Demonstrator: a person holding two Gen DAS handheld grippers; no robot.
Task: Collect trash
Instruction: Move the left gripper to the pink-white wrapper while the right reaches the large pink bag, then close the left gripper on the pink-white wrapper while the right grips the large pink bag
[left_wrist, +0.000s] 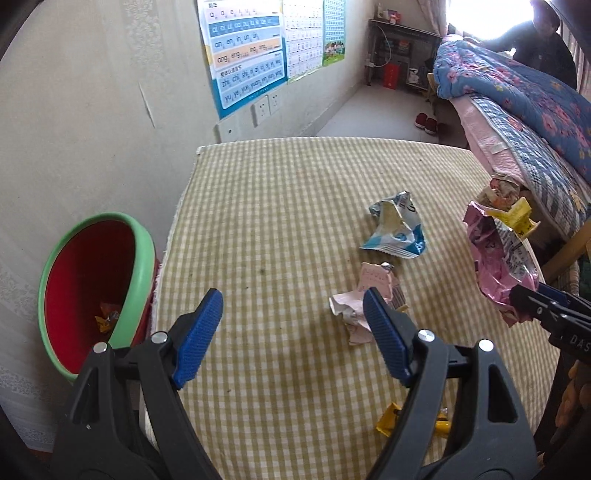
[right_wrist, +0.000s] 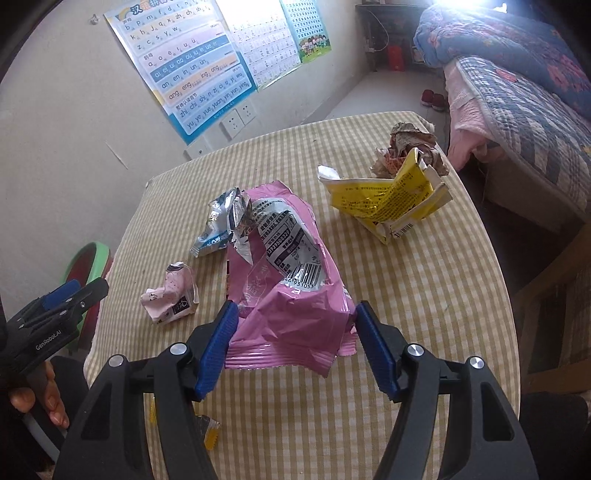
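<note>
Trash lies on a checked table. My right gripper is open, its blue pads on either side of a large pink wrapper, which also shows in the left wrist view. My left gripper is open and empty above the table, its right pad in front of a small crumpled pink wrapper, also in the right wrist view. A blue and white wrapper lies behind it. A yellow box and a brown paper wad sit at the far right. A small yellow wrapper lies under the left gripper.
A red bin with a green rim stands on the floor left of the table, with a wrapper inside. The wall with posters runs along the left. A bed with a blue quilt is on the right, a wooden chair frame near the table.
</note>
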